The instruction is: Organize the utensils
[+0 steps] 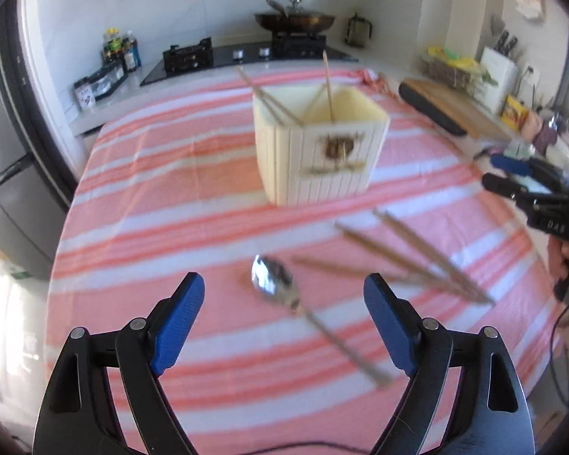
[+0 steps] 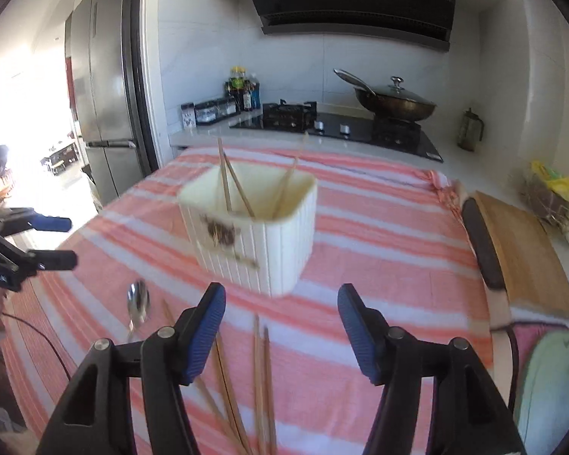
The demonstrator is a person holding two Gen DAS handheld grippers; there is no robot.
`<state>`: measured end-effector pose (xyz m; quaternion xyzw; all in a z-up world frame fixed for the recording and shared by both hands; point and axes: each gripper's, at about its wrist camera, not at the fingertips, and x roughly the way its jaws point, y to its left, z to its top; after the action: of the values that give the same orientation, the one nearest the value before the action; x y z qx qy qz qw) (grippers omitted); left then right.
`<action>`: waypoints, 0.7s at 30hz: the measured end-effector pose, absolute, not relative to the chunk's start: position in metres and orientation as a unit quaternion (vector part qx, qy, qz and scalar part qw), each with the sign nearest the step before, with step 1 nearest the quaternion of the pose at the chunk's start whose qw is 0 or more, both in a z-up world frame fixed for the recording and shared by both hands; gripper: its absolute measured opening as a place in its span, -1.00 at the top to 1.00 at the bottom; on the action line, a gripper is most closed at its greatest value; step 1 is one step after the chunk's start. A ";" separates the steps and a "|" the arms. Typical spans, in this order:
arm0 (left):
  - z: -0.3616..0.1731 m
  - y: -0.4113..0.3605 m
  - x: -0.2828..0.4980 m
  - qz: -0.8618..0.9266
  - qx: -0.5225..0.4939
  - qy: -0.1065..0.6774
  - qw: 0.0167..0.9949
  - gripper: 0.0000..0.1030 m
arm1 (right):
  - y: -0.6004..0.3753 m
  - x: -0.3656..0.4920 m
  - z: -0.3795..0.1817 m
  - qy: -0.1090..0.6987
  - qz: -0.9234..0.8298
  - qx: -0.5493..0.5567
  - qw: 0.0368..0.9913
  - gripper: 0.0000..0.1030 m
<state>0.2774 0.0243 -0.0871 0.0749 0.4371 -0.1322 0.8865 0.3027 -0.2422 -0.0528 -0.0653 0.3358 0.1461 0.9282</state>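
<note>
Fingers first: my left gripper [image 1: 283,295] has its blue fingers [image 1: 180,316] spread wide with nothing between them, and my right gripper [image 2: 281,309] is likewise released and empty. Both hover above the striped cloth [image 1: 151,197] that covers the tabletop.

Just ahead of the left fingers, between their tips, lies the spoon [image 1: 284,294], bowl pointing away from me and handle running back toward the right finger. Beyond that finger and off to the right, loose chopsticks [image 1: 417,256] lie in a rough fan on the cloth; motion blur keeps me from counting them surely, though I make out about four. From the right wrist view the same chopsticks [image 2: 263,371] run under and between my right fingers, and the spoon [image 2: 137,301] sits off past the left finger.

Further out, straight ahead of both grippers, the cream utensil holder [image 1: 318,155] stands upright. A few chopsticks in the holder [image 1: 328,87] lean against its rim.

I judge the job partly done: some sticks are filed, while the spoon and the scattered chopsticks are left to collect. The spoon looks like my nearest pick for the left side.
</note>
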 end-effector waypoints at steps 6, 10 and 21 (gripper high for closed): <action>-0.109 0.046 0.203 -0.078 0.101 0.466 0.875 -0.80 | -0.300 0.224 -0.122 0.415 0.056 -0.074 0.905 -0.22; -0.127 0.052 0.204 -0.047 0.058 0.444 0.893 -0.88 | -0.330 0.211 -0.146 0.441 -0.010 -0.052 0.896 -0.22; -0.195 0.076 0.253 0.021 -0.009 0.437 0.899 -0.87 | -0.348 0.221 -0.171 0.447 -0.049 -0.005 0.893 -0.28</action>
<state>0.2533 0.0764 -0.1950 -0.0089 0.4369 0.0210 0.8992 0.2211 -0.3479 -0.1706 -0.0047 0.4471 -0.0488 0.8931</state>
